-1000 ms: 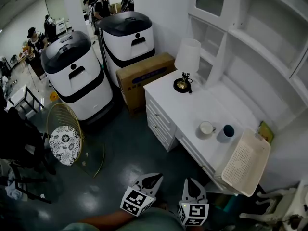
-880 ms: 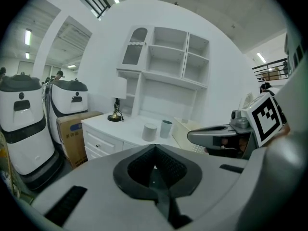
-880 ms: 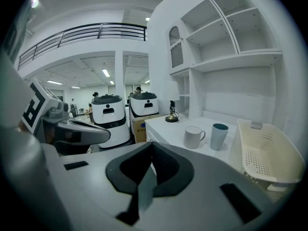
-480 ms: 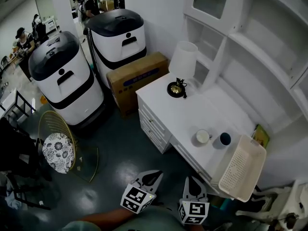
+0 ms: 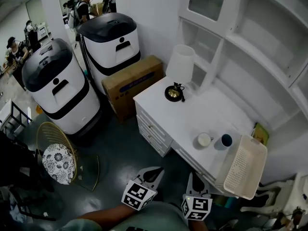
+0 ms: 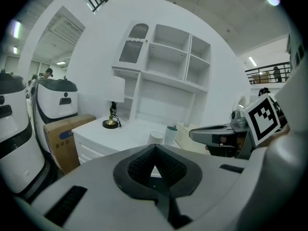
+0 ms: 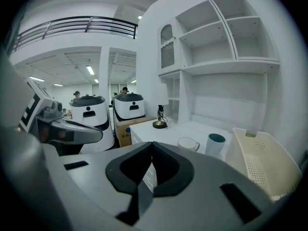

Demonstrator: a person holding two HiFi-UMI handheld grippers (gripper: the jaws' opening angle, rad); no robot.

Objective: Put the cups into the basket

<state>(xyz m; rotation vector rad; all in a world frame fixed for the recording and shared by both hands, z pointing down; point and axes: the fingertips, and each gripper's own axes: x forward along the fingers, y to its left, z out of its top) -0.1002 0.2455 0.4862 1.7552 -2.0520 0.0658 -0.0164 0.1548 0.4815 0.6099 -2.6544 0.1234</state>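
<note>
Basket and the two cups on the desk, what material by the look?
Basket: likely plastic, cream, matte; moulded walls with rows of small holes. White cup: probably glazed ceramic, smooth, with a handle. Blue cup: probably ceramic too, pale outside, dark teal inside; sheen too small to judge.

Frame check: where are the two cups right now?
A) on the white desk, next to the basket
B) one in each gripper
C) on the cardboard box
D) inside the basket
A: the white cup and the taller cup stand side by side on the desk, just left of the basket in the head view.
</note>
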